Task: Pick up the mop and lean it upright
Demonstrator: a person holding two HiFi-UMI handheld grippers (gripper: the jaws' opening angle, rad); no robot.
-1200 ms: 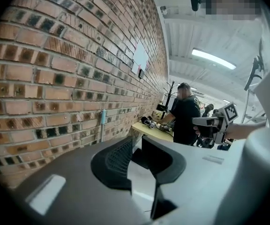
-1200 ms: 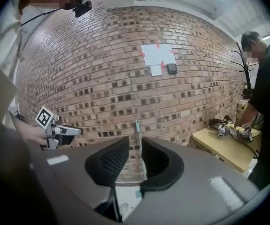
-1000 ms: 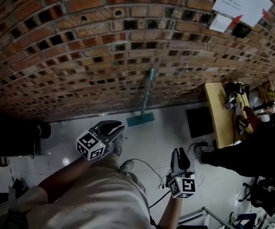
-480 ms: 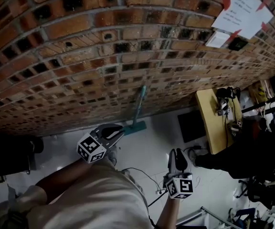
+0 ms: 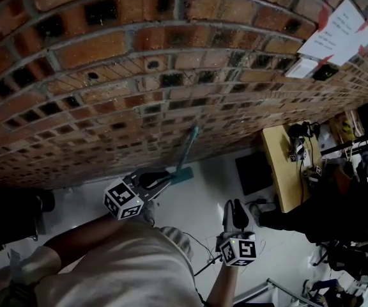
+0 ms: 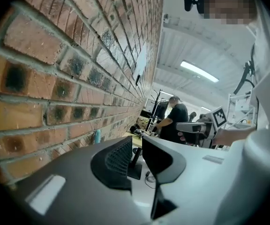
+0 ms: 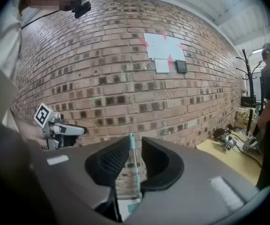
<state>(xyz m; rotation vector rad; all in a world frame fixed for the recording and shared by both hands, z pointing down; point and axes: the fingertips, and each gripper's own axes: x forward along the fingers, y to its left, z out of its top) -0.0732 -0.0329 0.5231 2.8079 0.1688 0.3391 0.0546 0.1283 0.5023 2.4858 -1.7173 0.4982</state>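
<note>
brick wall (image 5: 107,75) fills the top of the head view, rough red courses running right across, and below it a pale glossy floor (image 5: 203,190). the mop (image 5: 188,144) stands against that wall, teal handle tilted up along the bricks and its flat teal head down on the floor at the wall's foot. white papers (image 5: 340,31) are taped high on the bricks to the right, with a small dark box just under them. further right a yellow desk (image 5: 280,165) is loaded with dark gear, a person in black (image 5: 337,203) is close against it, and a dark flat panel (image 5: 253,173) sits by its near side. a thin cable (image 5: 197,242) trails over the floor close to the wearer's light shirt (image 5: 120,267). a coat rack (image 7: 248,74) shows far right in the right gripper view. now the left gripper (image 5: 161,179) hangs low by the wall, its tip overlapping the mop head in the head view; in its own view the fingers stand a little apart with nothing between them. the right gripper (image 5: 234,205) hangs well back over open floor, fingers likewise slightly parted and empty, the far-off mop handle framed in the gap.
</note>
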